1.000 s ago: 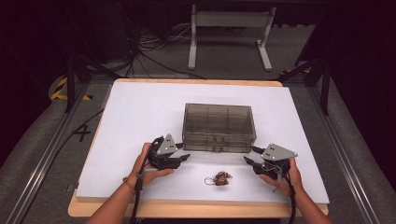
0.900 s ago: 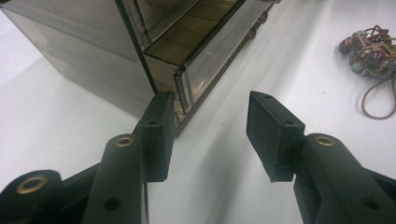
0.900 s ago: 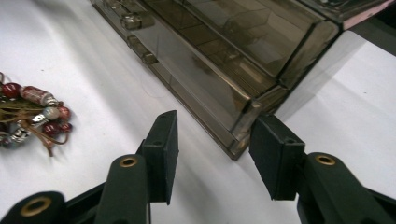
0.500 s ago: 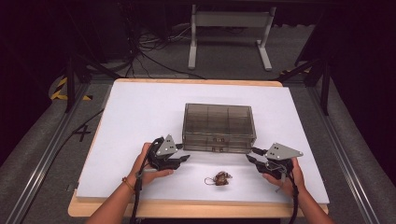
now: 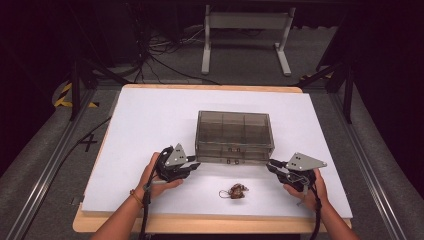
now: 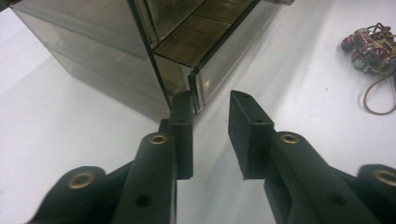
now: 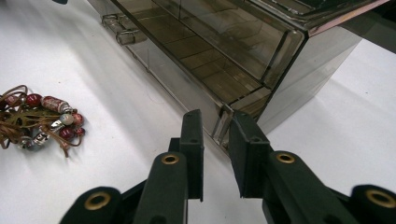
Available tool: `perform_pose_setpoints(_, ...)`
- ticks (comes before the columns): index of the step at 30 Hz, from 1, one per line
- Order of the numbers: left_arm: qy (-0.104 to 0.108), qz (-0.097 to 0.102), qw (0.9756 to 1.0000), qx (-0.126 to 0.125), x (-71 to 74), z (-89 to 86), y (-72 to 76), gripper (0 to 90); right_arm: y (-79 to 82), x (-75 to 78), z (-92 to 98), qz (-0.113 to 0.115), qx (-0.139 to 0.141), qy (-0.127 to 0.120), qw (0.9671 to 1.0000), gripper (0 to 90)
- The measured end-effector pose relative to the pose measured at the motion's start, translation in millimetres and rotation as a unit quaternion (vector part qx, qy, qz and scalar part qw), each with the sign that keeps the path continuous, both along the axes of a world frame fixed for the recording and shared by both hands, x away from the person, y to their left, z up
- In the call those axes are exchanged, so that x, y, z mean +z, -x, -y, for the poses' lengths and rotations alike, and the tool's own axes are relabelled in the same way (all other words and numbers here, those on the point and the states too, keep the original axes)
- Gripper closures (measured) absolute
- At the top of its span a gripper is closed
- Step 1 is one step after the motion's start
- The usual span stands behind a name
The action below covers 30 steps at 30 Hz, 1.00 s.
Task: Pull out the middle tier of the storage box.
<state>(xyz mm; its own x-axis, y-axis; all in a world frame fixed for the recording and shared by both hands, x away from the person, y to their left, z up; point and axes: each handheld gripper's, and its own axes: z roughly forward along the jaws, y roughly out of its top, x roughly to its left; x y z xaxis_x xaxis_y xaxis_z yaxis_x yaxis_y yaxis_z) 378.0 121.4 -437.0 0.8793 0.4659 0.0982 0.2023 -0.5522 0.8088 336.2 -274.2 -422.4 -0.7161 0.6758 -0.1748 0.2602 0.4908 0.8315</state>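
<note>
Box (image 5: pixel 234 136) lengthwise across table, seemingly.

— What surrounds the white surface (image 5: pixel 150 120)?
— Grey carpeted floor (image 5: pixel 45 150), dark walls, tangled black cables (image 5: pixel 150 55), and a pale metal stand (image 5: pixel 246 35) behind.

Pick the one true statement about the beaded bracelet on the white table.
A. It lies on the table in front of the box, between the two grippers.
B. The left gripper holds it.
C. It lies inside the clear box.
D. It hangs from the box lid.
A: the beaded bracelet lies on the bare table, nearer the person than the clear box, between the left gripper and the right gripper, touching neither.
</note>
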Motion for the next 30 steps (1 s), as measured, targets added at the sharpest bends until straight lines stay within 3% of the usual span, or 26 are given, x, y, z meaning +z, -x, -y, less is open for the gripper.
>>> perform_pose_setpoints(7, 0.006, -0.005, 1.0, 0.002, 0.2, -3.2, -0.7, 83.2, 0.3, 0.6, 2.3, 0.001, 0.004, 0.002, 1.0, 82.9)
perform_pose_setpoints(30, 0.004, -0.011, 0.9999, -0.009, 0.6, -5.1, 1.2, 83.8, 1.3, 1.0, 3.4, -0.005, 0.013, 0.002, 0.9999, 83.1)
